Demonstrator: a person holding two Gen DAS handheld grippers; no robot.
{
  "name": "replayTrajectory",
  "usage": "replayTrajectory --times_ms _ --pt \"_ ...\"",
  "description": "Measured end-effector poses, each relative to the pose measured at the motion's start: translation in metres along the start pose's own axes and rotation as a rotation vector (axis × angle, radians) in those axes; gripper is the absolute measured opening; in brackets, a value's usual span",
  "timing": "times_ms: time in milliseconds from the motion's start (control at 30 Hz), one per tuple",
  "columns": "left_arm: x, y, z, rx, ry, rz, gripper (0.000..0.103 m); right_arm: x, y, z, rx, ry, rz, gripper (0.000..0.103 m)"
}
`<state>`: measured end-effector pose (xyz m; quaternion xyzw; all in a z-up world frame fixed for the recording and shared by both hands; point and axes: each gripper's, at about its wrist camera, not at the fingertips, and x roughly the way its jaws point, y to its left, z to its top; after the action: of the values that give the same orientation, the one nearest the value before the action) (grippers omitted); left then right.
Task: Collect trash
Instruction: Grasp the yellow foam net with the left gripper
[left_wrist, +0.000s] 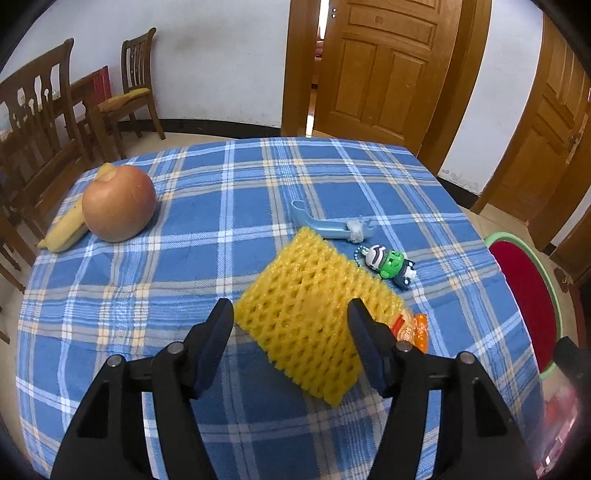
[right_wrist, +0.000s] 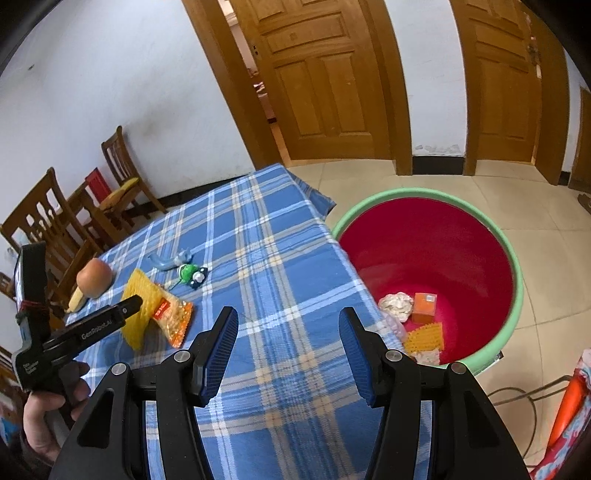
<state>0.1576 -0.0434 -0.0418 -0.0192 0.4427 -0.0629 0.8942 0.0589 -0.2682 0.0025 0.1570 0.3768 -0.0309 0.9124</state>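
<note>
A yellow foam fruit net lies on the blue plaid tablecloth, partly over an orange snack wrapper. My left gripper is open, its fingers on either side of the net's near end, just above it. In the right wrist view the net and wrapper lie at the left, with the left gripper's finger tip at the net. My right gripper is open and empty over the table's right edge, next to the red bin with a green rim, which holds several pieces of trash.
An apple and a banana lie at the table's far left. A blue plastic tool and a green toy keychain lie beyond the net. Wooden chairs stand left of the table. Doors are behind.
</note>
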Motion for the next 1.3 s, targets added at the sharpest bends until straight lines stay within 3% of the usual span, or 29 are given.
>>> replayTrajectory --times_ms 233,400,600,1033,1067,1100,1167,1300 --pt "0.001 0.009 0.0 -0.046 0.015 -0.051 0.062 0.006 0.012 -0.001 -0.025 0.016 0.01 0.058" --pt "-0.002 0.007 -0.001 -0.041 0.024 -0.144 0.021 0.007 0.017 -0.002 -0.032 0.016 0.026 0.058" --pt "-0.009 -0.004 -0.004 0.016 0.001 -0.136 0.0 0.008 0.023 -0.001 -0.038 0.012 0.037 0.058" --pt "-0.027 0.02 -0.004 -0.025 -0.008 -0.128 0.0 0.013 0.045 0.0 -0.086 0.021 0.076 0.058" --pt "-0.025 0.021 -0.004 -0.033 -0.002 -0.118 0.009 0.013 0.045 -0.001 -0.086 0.022 0.078 0.058" --pt "-0.023 0.022 -0.004 -0.04 0.006 -0.109 0.029 0.013 0.045 -0.001 -0.086 0.024 0.079 0.058" --pt "-0.02 0.022 -0.005 -0.041 0.006 -0.096 0.05 0.013 0.045 -0.002 -0.089 0.025 0.078 0.058" --pt "-0.012 0.016 -0.005 -0.001 0.019 -0.077 0.054 0.015 0.041 -0.001 -0.08 0.026 0.075 0.058"
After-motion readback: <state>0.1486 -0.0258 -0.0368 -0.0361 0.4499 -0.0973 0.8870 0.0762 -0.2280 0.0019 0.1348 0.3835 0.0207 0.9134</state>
